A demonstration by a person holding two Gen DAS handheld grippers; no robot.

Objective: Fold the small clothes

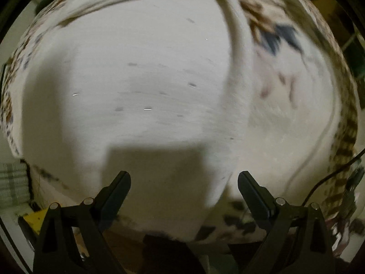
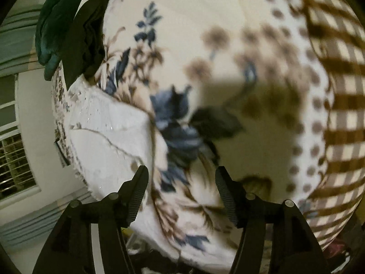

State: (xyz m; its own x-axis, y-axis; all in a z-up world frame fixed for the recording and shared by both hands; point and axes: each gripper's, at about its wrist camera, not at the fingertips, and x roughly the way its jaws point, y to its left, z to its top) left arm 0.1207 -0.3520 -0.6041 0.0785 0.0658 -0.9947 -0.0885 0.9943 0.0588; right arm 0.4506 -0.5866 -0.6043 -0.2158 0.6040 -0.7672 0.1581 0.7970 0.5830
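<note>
A white garment (image 1: 136, 80) with small grey specks lies flat on a floral bedspread (image 1: 285, 86); its hem band curves along the top and right side. My left gripper (image 1: 184, 178) is open just above its near edge, holding nothing. In the right wrist view the same white garment (image 2: 109, 141) lies at the left, on the bedspread (image 2: 228, 45). My right gripper (image 2: 181, 173) is open over the blue flower print beside the garment's edge, holding nothing. Both views are blurred.
A dark green cloth (image 2: 52, 29) and a black cloth (image 2: 86, 36) lie at the bedspread's far left. A brown checked border (image 2: 342, 114) runs along the right. A window with blinds (image 2: 11, 157) is at the left. A cable (image 1: 328, 178) lies at the right.
</note>
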